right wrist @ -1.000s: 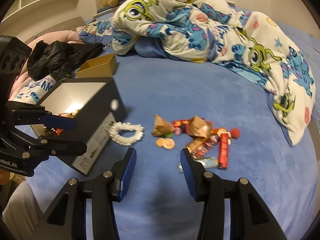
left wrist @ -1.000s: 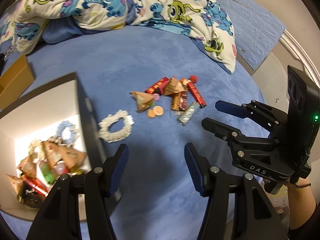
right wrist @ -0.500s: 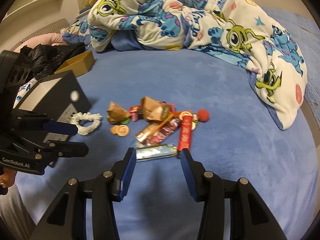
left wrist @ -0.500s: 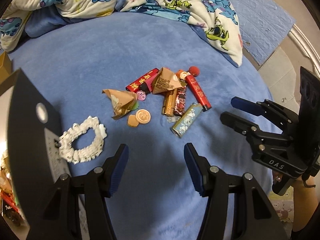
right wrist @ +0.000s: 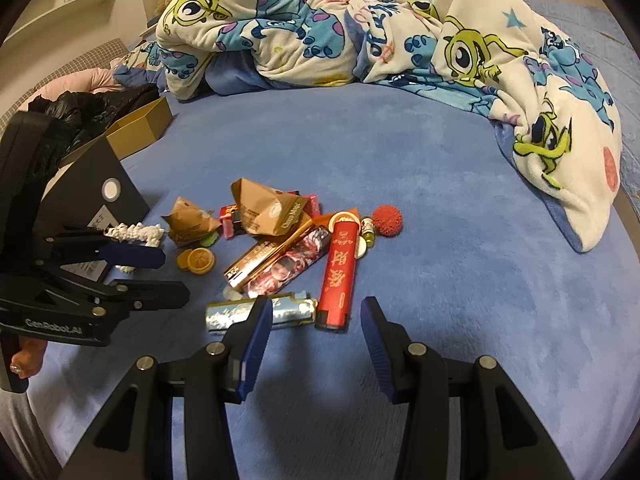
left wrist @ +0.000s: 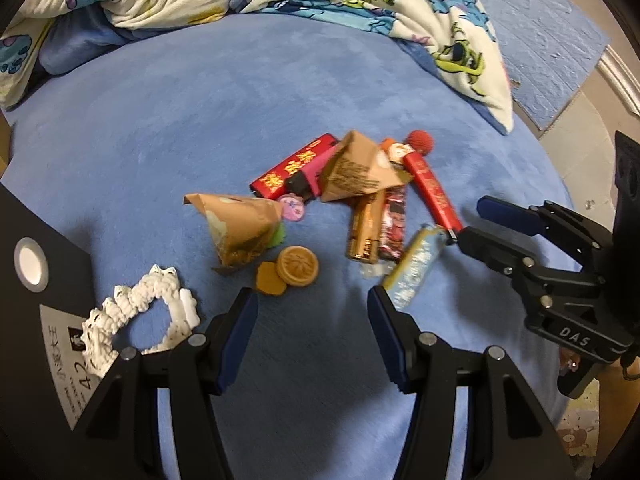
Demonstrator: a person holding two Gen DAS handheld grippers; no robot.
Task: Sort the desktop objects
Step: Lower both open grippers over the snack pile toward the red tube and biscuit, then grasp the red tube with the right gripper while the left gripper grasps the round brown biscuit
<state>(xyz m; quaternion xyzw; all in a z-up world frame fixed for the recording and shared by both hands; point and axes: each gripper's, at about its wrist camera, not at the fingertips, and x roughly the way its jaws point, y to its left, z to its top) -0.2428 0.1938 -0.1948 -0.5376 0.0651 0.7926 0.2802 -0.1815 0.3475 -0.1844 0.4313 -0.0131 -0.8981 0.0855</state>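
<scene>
A heap of small items lies on the blue bed cover: brown paper pouches (left wrist: 244, 222) (right wrist: 266, 208), red lighters (left wrist: 434, 196) (right wrist: 340, 276), a silver lighter (left wrist: 414, 268) (right wrist: 260, 314), round biscuits (left wrist: 298, 266) (right wrist: 198, 260), a red ball (right wrist: 387, 220) and a white scrunchie (left wrist: 140, 320) (right wrist: 134, 234). My left gripper (left wrist: 312, 320) is open and empty, just short of the biscuits. My right gripper (right wrist: 312, 336) is open and empty, its fingertips beside the silver lighter and the red lighter.
A black box (left wrist: 36, 320) (right wrist: 100, 188) stands at the left, touching the scrunchie. A brown cardboard lid (right wrist: 140, 128) and a black bag (right wrist: 88, 108) lie behind it. A crumpled cartoon blanket (right wrist: 400, 40) fills the back and right. The bed edge (left wrist: 560, 184) runs at the right.
Both grippers have moved forward and closer to the heap. The left gripper swung right, so the box's inside has left its view. Both stay open.
</scene>
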